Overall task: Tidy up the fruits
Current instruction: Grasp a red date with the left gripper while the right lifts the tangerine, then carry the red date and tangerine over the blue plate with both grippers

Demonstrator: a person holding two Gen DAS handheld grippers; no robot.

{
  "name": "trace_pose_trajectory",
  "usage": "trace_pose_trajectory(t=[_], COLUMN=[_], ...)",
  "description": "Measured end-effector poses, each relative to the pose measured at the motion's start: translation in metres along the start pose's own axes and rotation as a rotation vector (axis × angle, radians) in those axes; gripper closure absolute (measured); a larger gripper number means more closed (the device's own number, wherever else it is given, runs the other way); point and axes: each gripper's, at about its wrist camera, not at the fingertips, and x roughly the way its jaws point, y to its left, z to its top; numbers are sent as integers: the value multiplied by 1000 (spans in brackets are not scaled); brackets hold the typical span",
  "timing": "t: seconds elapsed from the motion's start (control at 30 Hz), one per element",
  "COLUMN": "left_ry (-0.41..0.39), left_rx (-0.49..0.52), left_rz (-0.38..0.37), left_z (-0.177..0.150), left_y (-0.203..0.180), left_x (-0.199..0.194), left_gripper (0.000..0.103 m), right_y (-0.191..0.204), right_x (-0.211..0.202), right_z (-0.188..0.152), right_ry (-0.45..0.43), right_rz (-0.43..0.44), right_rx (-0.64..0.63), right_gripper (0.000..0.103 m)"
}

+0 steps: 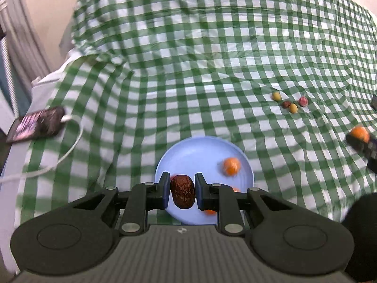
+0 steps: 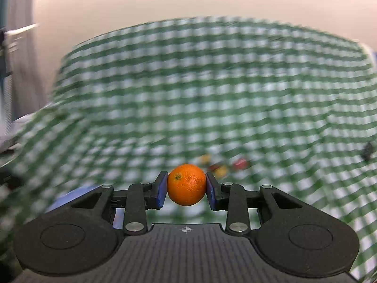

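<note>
left gripper (image 1: 182,194): nearest my lens, pinching the date (image 1: 182,194) by its flanks, over the near edge of the plate (image 1: 200,151).
right gripper (image 2: 186,185): clamped on the small orange (image 2: 186,185), held above the tablecloth (image 1: 188,70); view blurred.
plate: blue, holds one orange fruit (image 1: 231,166), more half-hidden behind my fingers.
small orange: I judge firm, round, rind grips well; take across the middle.
date: wrinkled, light, probably a bit soft (don't squeeze hard); flanks are best.
loose fruits (image 1: 289,102): small cluster, well apart from the plate; I expect they roll easily.
</note>
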Motion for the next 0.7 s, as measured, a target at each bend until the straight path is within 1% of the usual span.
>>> trace_pose_trajectory(t=[0.1, 0.23, 0.33, 0.47, 0.57, 0.7], left_ry=[-5, 2, -3, -24, -33, -38], left_rx=[-20, -58, -69, -89, -109, -122], left_rz=[-3, -15, -20, -32, -37, -29], left_z=[-24, -45, -54, -59, -62, -65], left_y=[10, 19, 24, 31, 36, 42], left_x=[-15, -21, -23, -26, -27, -27], left_gripper=[79, 79, 79, 79, 79, 79], right_y=[31, 66, 85, 105, 112, 122], right_x=[-19, -36, -46, -58, -64, -59], right_z=[-15, -37, -45, -46, -49, -49], right_ry=[72, 146, 159, 145, 151, 168], right_rz=[84, 137, 148, 159, 165, 169], right_rx=[-26, -111, -169, -247, -281, -309], right_gripper=[68, 68, 68, 68, 68, 68])
